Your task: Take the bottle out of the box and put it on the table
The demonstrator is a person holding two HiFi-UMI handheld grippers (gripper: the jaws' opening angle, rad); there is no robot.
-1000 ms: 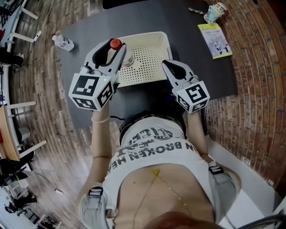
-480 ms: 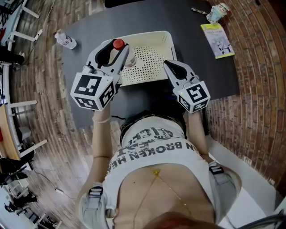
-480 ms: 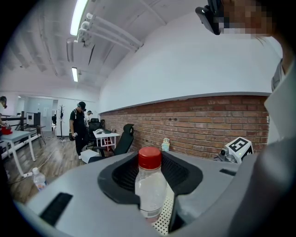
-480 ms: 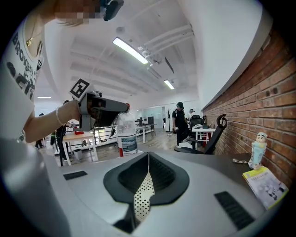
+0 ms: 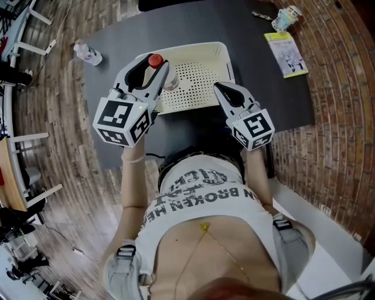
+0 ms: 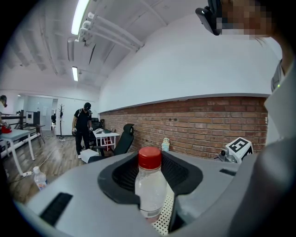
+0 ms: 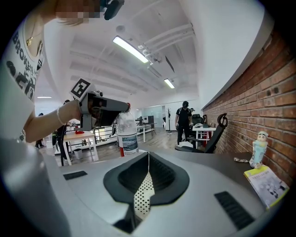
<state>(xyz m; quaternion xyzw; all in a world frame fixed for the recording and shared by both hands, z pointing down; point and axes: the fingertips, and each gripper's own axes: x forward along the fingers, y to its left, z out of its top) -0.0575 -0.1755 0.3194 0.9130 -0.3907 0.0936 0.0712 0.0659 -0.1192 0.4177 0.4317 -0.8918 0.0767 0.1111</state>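
Observation:
My left gripper (image 5: 153, 73) is shut on a clear bottle (image 5: 156, 63) with a red cap, gripping its body just under the neck. The bottle stands upright over the left part of the cream perforated box (image 5: 199, 76). In the left gripper view the bottle (image 6: 150, 185) sits between the dark pads, with the box's dotted floor (image 6: 164, 217) below it. My right gripper (image 5: 221, 89) hovers at the box's near right edge, shut and holding nothing. In the right gripper view (image 7: 145, 180) the bottle (image 7: 126, 134) hangs clear of the box, held by the left gripper (image 7: 104, 107).
The box rests on a dark grey table (image 5: 263, 88). A yellow booklet (image 5: 283, 53) and a small figurine (image 5: 285, 16) lie at the table's far right. A second clear bottle (image 5: 88, 54) lies at the far left. Brick wall runs along the right.
Little differs: my left gripper keeps the bottle over the box's left side, shifted only slightly. The right gripper stays shut at the box's near edge.

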